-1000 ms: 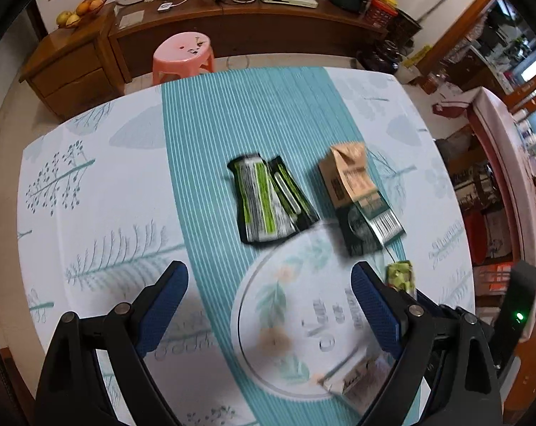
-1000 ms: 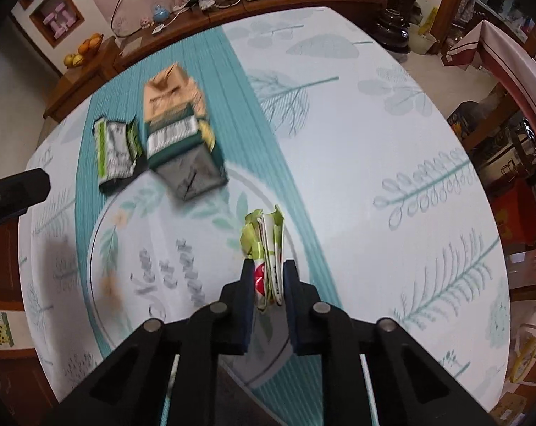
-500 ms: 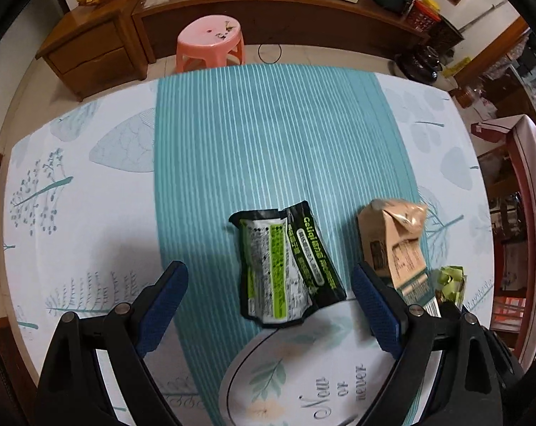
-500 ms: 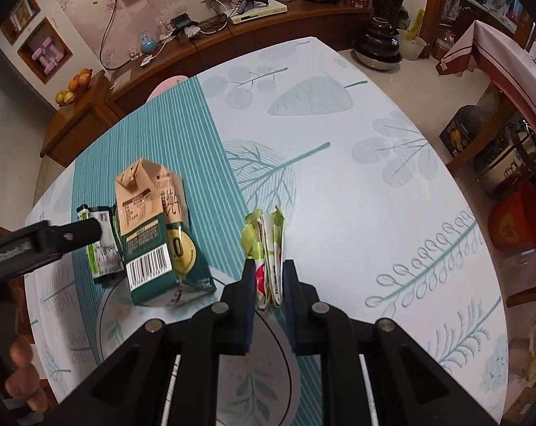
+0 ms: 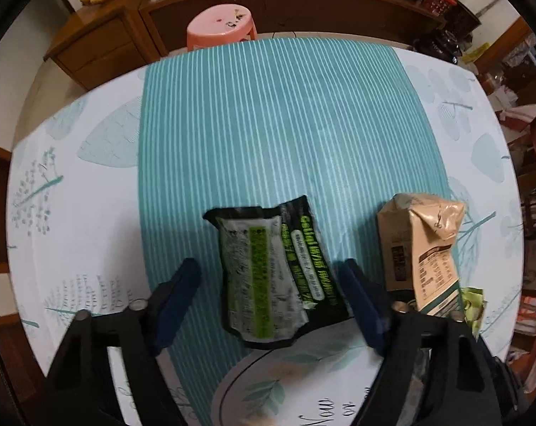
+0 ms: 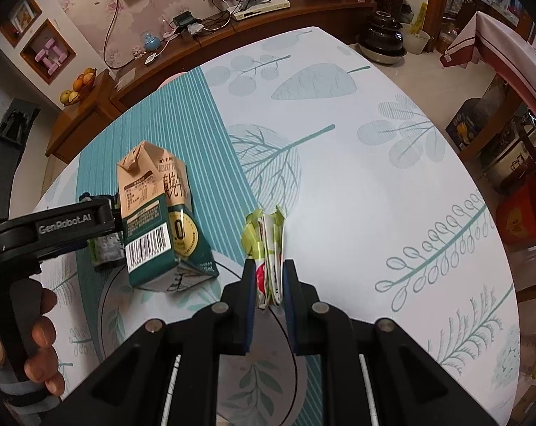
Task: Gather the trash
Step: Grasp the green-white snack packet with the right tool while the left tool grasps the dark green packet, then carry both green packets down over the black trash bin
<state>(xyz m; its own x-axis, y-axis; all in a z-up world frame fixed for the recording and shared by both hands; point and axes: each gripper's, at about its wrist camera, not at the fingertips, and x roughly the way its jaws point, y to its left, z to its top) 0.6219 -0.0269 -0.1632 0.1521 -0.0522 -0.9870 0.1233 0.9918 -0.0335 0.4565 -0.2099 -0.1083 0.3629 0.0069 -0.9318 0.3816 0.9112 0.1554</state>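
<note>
A black and green snack wrapper point(image 5: 271, 277) lies flat on the teal striped runner, between the fingers of my open left gripper point(image 5: 268, 277). A tan and green milk carton point(image 5: 424, 252) lies on its side just right of it; it also shows in the right wrist view point(image 6: 158, 220). My right gripper point(image 6: 268, 277) is shut on a crumpled green, white and red wrapper point(image 6: 266, 245) held above the table. That wrapper's green edge shows in the left wrist view point(image 5: 475, 301). The left gripper's body point(image 6: 55, 227) shows at the left of the right wrist view.
The round table point(image 6: 374, 184) has a leaf-print cloth with a teal runner point(image 5: 278, 117). A pink stool point(image 5: 221, 28) stands beyond the far edge, in front of a wooden sideboard point(image 5: 101, 46). A dark pot point(image 6: 383, 39) sits on the floor at the right.
My left gripper has moved forward and down so its open fingers now straddle the black and green wrapper. My right gripper has moved forward and kept its hold on the crumpled wrapper.
</note>
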